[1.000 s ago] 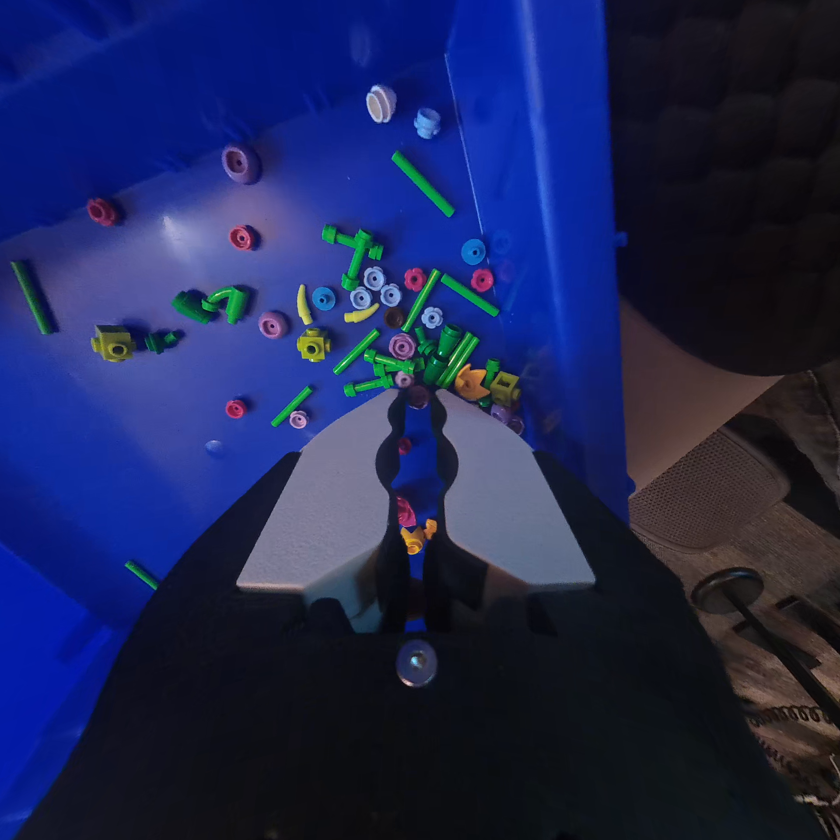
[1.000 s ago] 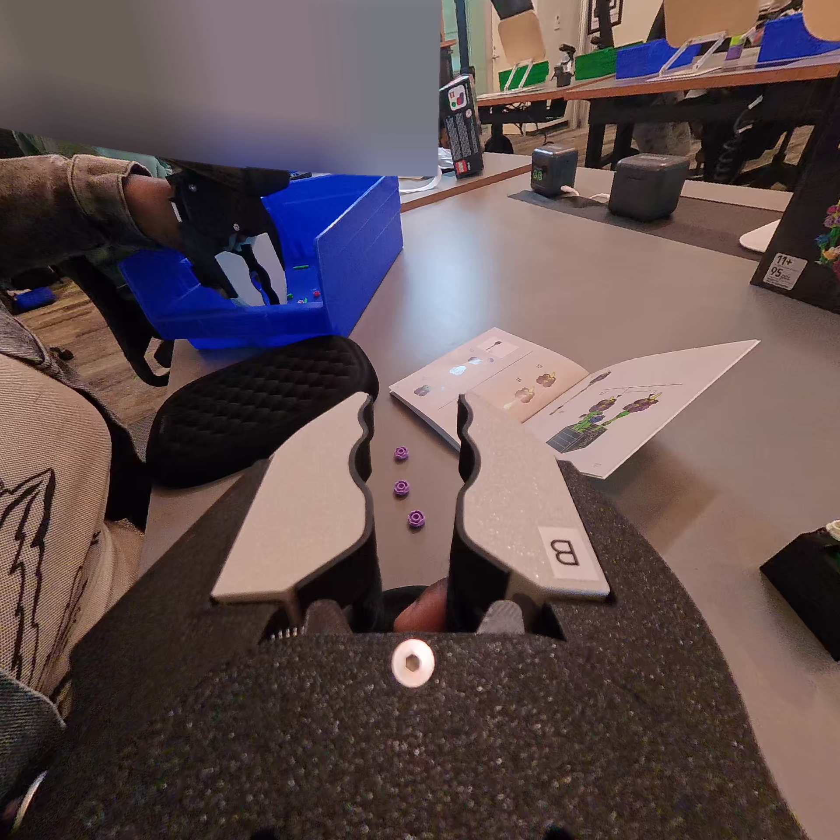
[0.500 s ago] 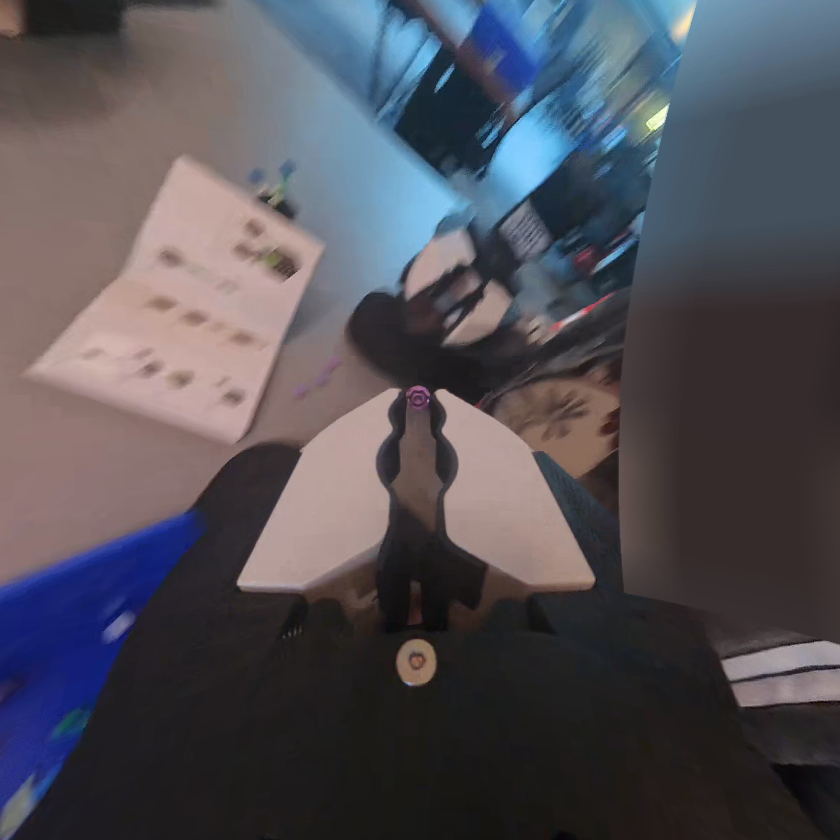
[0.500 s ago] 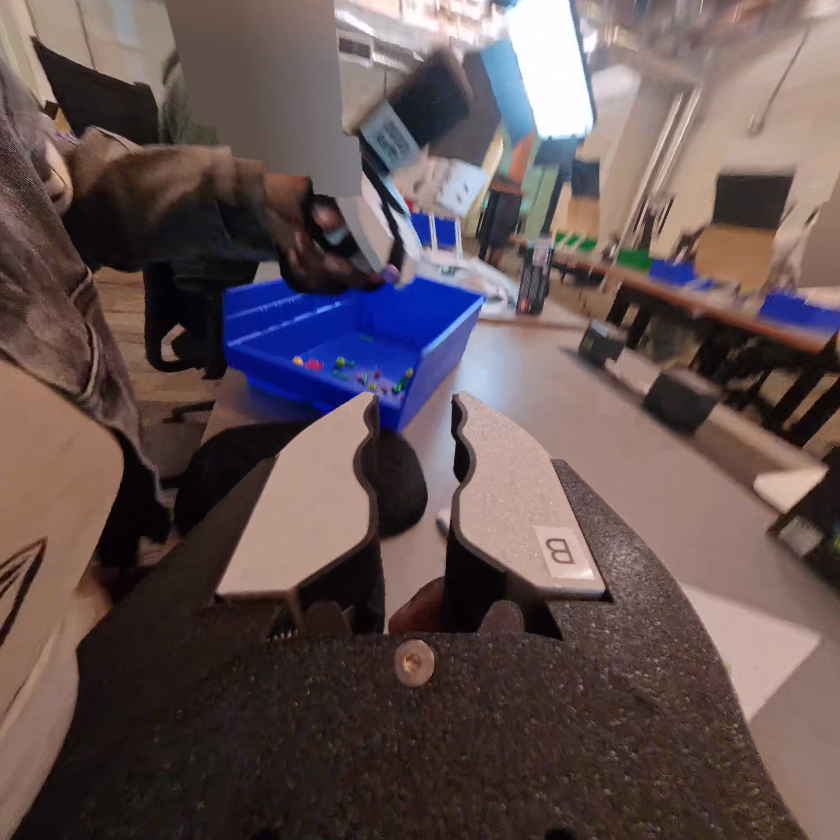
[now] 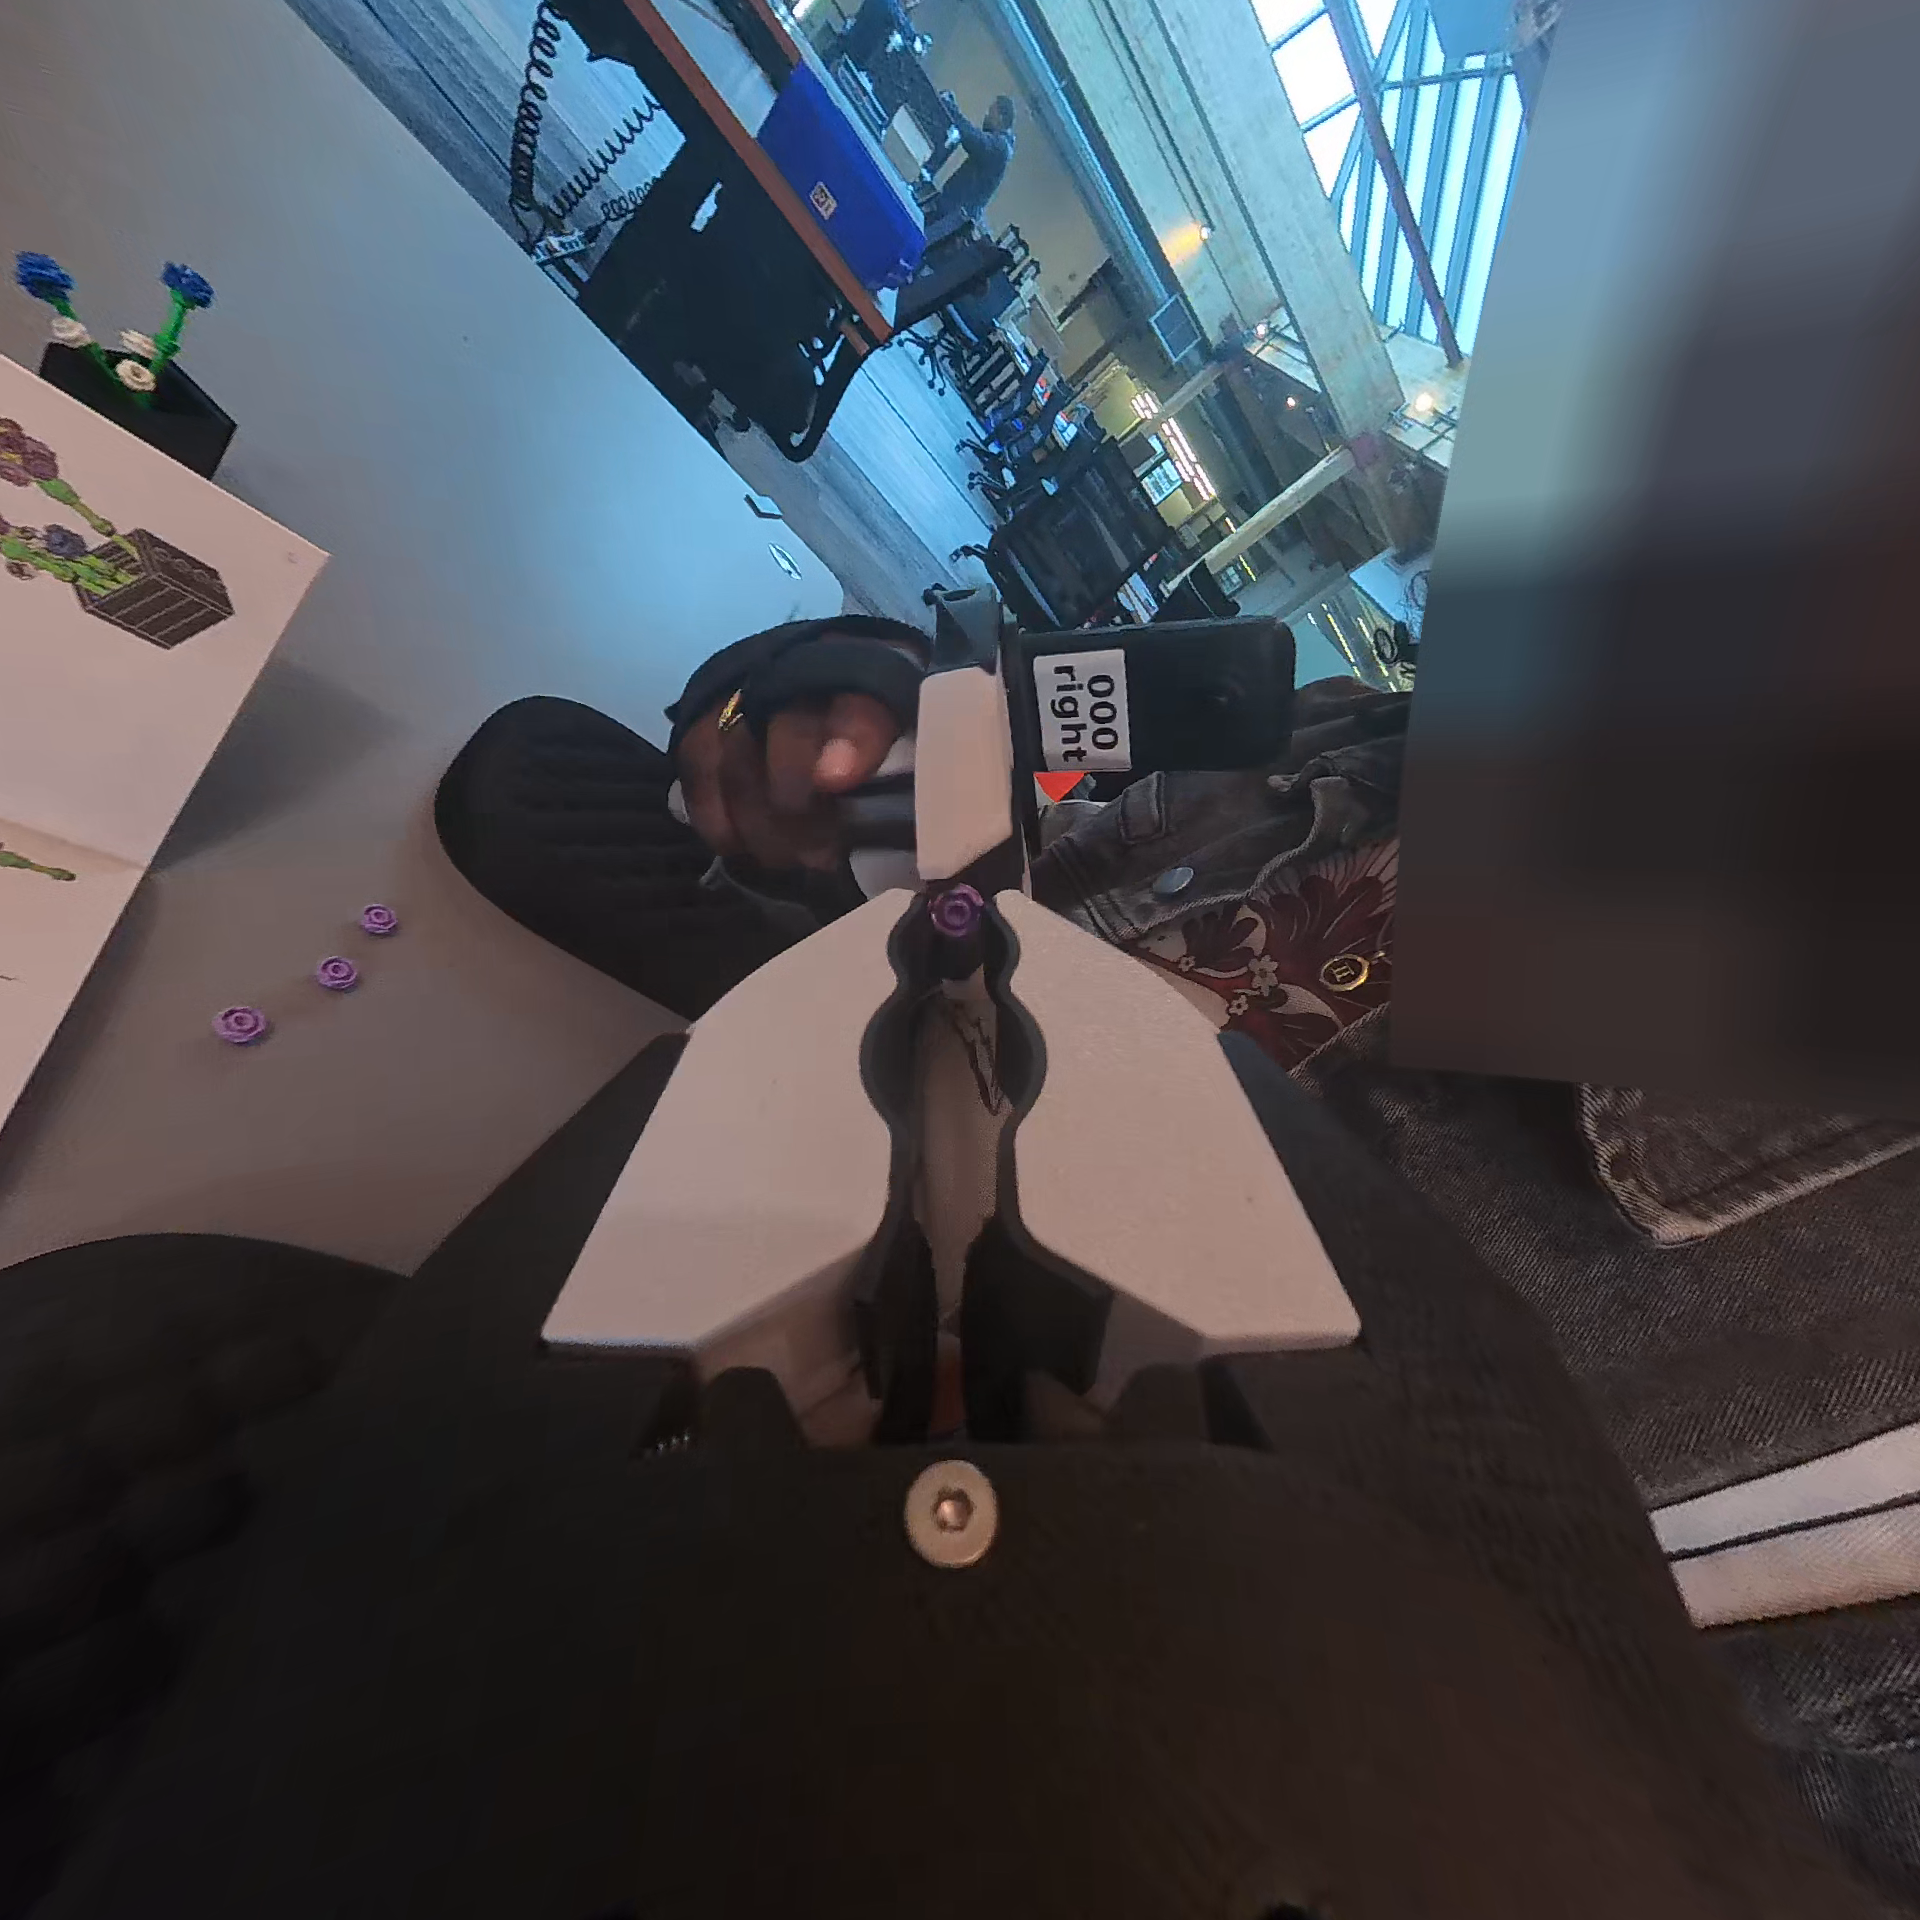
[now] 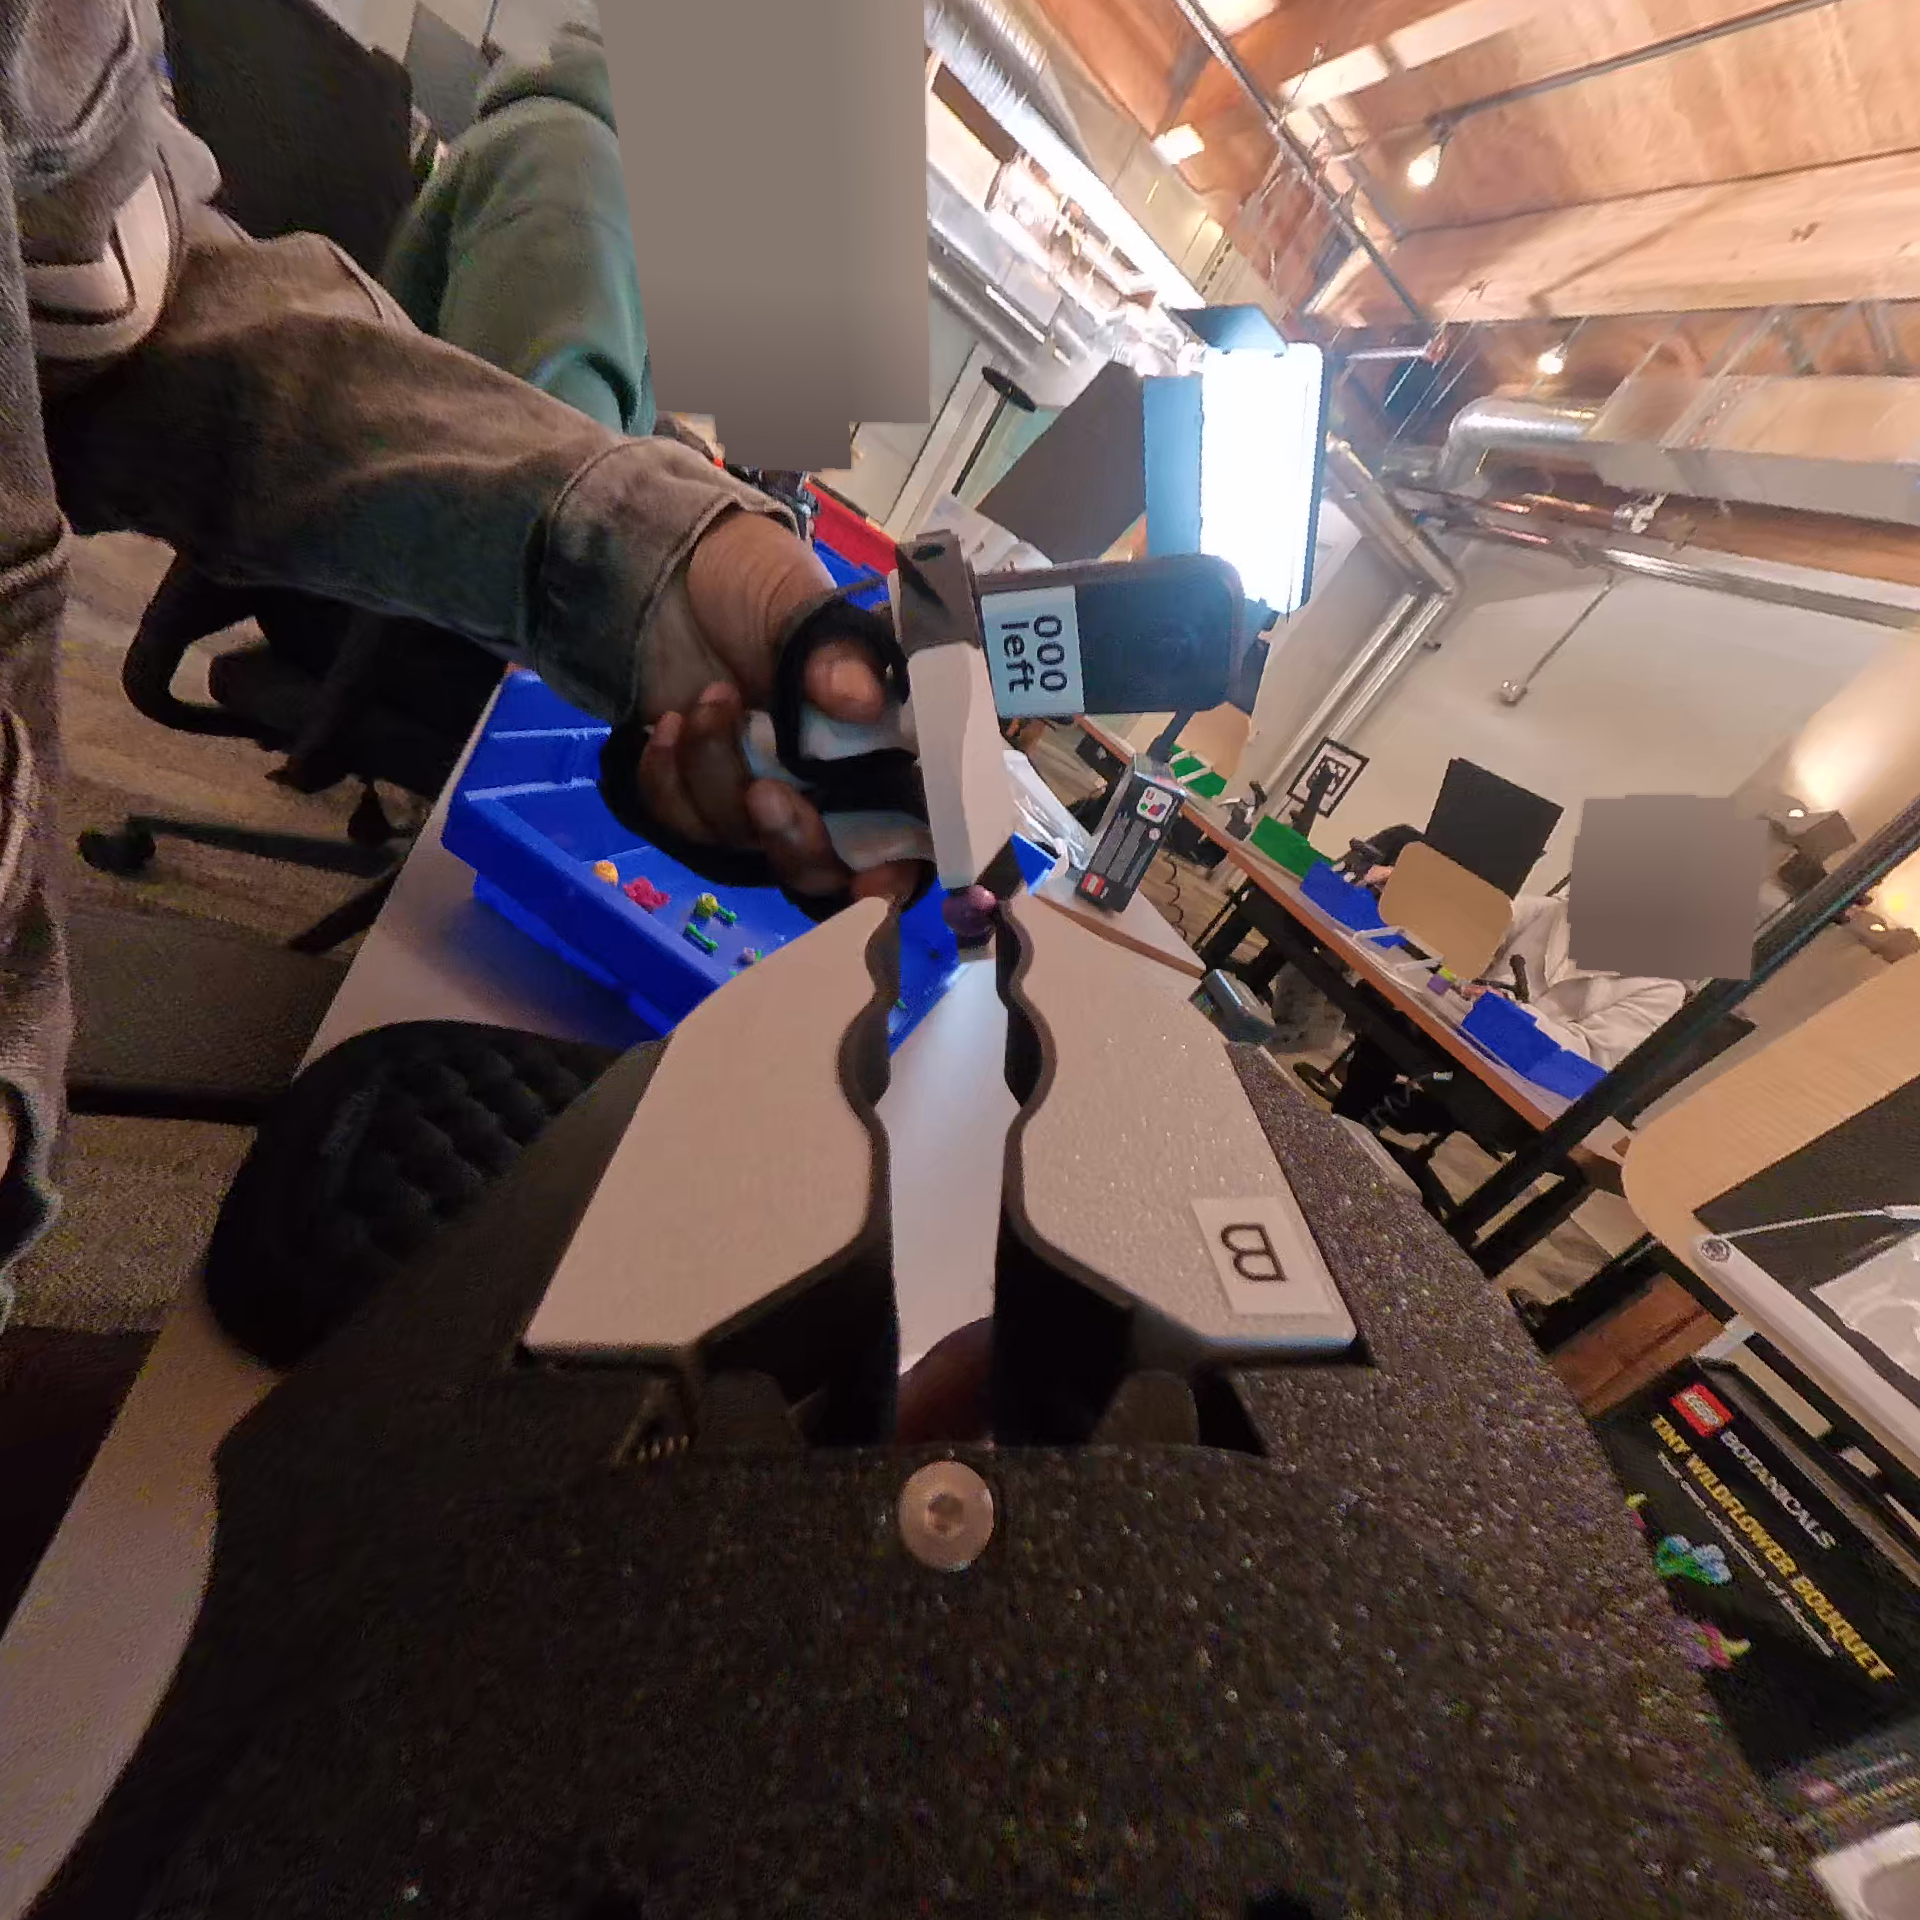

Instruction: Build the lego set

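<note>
Here the left gripper (image 5: pixel 954 914) pinches a purple stud (image 5: pixel 954 910) at its fingertips, held in the air. The right gripper (image 6: pixel 940 920) stands spread and empty, the stud (image 6: pixel 971 914) just ahead of the gap between its tips. Left of the left fingers, three studs (image 5: pixel 337 972) lie on the table (image 5: pixel 468 436).

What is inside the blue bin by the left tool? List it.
The blue bin holds small loose pieces in yellow, red and green. A hand and the left tool cover much of its inside, so the rest cannot be seen.
</note>
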The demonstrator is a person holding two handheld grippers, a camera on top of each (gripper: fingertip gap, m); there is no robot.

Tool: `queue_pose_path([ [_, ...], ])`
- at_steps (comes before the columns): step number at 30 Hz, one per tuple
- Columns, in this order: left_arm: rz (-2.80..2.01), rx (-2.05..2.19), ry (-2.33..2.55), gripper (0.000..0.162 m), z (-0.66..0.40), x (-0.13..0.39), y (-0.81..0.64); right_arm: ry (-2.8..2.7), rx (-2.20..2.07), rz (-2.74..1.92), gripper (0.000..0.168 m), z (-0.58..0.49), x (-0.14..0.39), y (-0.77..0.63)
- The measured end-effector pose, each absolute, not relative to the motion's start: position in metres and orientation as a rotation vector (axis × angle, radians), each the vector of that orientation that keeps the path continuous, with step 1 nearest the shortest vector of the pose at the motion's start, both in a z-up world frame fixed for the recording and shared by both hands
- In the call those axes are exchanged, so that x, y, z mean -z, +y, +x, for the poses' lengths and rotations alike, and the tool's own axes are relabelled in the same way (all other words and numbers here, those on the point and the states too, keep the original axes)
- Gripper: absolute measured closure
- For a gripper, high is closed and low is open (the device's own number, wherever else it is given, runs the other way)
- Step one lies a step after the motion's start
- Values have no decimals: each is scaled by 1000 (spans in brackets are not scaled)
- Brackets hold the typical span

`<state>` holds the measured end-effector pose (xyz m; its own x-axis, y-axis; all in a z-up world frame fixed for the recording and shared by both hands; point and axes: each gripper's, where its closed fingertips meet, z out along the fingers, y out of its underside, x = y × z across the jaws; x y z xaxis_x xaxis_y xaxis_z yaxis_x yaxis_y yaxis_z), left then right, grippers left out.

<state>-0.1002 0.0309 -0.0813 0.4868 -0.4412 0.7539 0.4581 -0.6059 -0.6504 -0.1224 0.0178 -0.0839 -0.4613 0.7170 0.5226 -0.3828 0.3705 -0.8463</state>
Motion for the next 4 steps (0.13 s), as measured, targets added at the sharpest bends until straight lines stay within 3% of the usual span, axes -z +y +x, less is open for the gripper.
queue_pose_path([
  [1,-1833,1262,-13,152,-99,82,31,-1575,-1334,-303,153,-121,82,17],
  [4,-1833,1259,-15,152,-97,83,32,-1562,-1333,-314,159,-123,80,19],
])
